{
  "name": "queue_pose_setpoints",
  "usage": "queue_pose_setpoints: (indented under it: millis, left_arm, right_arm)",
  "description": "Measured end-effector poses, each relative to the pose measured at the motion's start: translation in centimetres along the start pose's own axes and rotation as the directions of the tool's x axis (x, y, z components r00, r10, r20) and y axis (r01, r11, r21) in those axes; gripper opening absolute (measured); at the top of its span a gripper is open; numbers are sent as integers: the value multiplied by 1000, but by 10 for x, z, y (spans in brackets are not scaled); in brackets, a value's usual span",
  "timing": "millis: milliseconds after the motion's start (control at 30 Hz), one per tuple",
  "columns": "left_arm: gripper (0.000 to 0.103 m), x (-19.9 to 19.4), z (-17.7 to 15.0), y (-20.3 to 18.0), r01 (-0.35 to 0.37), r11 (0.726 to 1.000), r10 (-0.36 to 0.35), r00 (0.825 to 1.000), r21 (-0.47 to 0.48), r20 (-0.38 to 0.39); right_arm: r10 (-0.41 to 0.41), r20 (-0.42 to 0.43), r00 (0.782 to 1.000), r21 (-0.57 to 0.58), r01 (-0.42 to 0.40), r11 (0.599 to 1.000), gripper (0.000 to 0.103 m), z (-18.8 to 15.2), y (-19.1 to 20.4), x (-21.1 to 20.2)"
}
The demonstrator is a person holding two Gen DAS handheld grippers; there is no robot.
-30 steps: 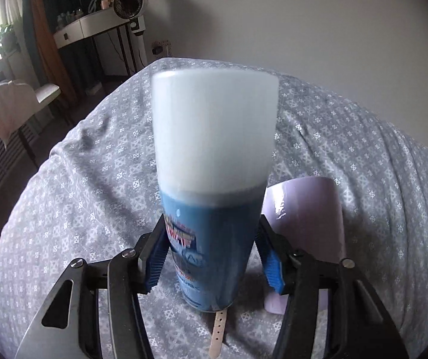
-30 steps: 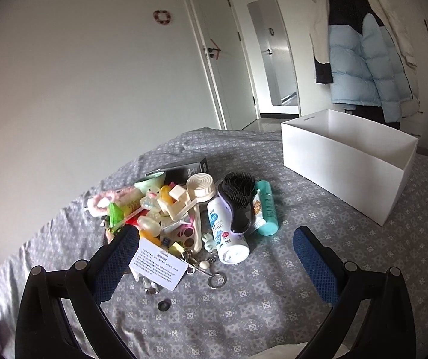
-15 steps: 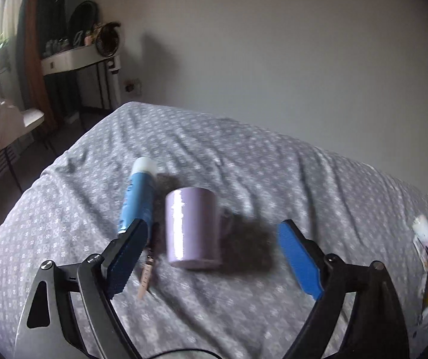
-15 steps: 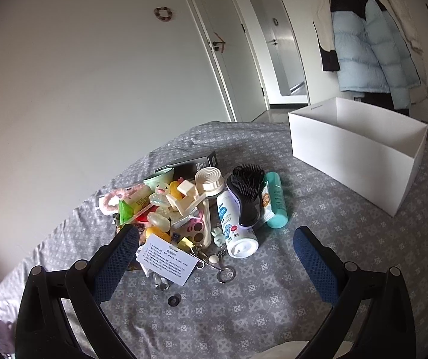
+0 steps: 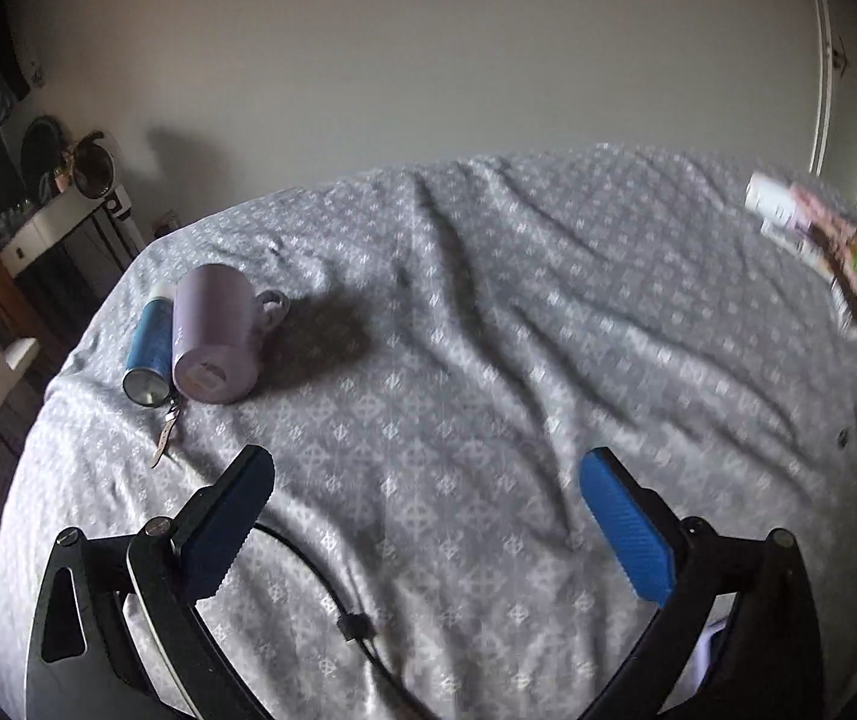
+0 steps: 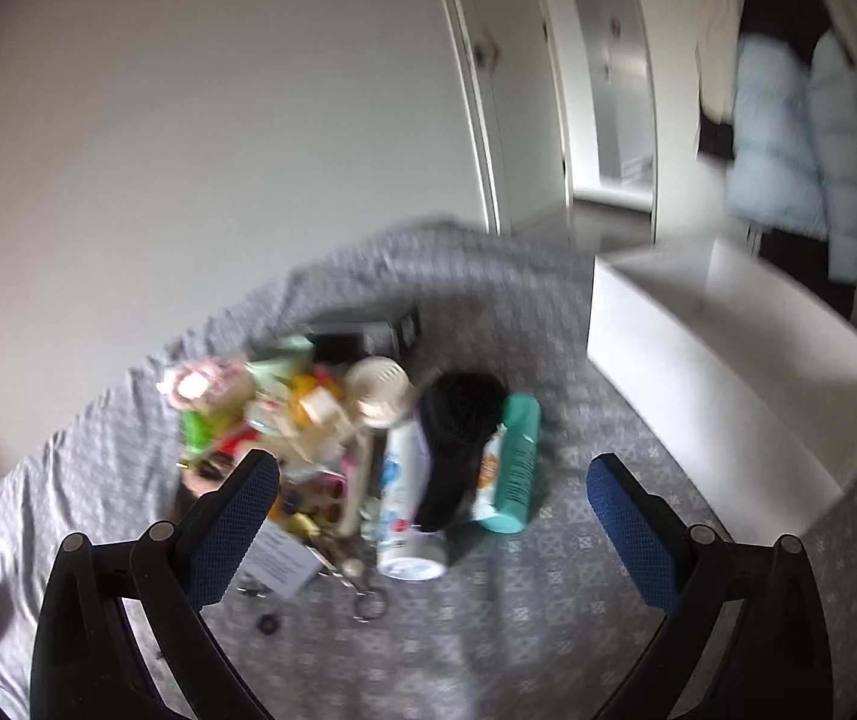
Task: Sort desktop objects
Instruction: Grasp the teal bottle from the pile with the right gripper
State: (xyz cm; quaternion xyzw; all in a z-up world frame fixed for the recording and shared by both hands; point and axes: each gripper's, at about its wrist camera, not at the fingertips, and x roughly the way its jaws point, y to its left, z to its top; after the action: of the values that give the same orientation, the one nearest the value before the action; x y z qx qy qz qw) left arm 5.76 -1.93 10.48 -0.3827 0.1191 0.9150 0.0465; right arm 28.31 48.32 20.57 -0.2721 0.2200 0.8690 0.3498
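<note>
From the left wrist camera, the left gripper (image 5: 425, 480) hangs over the grey patterned bedspread (image 5: 488, 360) with its jaws opening wide and nothing between them, only bare cloth and a thin black cable (image 5: 332, 594) below. The lilac mug (image 5: 218, 336) lies on its side up and to the left of the gripper; a blue spray can (image 5: 149, 345) lies touching the mug's left flank, and a small strap (image 5: 167, 432) rests just below the can's base. Far right of the mug, at the bed's edge, sits a blurred pile of small items (image 5: 836, 252). From the right wrist camera, the right gripper (image 6: 431, 480) is released, jaws spread and empty, above the same pile (image 6: 308, 420). Against the pile's right side lie a white bottle (image 6: 404, 516), a black brush (image 6: 458, 444) and a teal tube (image 6: 515, 468). A white box (image 6: 728, 372) stands well right of the pile.
</note>
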Motion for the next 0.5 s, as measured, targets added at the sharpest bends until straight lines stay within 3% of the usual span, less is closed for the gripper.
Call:
queue_pose_setpoints:
  millis: [67,200,333,400,500]
  left_arm:
    - [102,11,-5,4,-35,999,35,998,-8,-49]
    - [102,15,-3,11,-3,998,1,999,-61,-38]
    - [102,30,-9,9,-28,999,25,996,-41,-80]
    - [102,37,-10,6,-36,999,33,994,-29,-102]
    - [102,42,-11,3,-41,999,39,994,-17,-107]
  right_arm:
    - [59,-93,994,65,-53,997,103,10,-22,31]
    - [95,-227,969,142,-64,988,103,21,-48,87]
    - [82,-336,938,225,-5,974,103,26,-64,141]
    - [81,-362,929,196,-9,980,103,27,-59,157]
    - [-32,-400,916,57,60,997,103,28,-43,182]
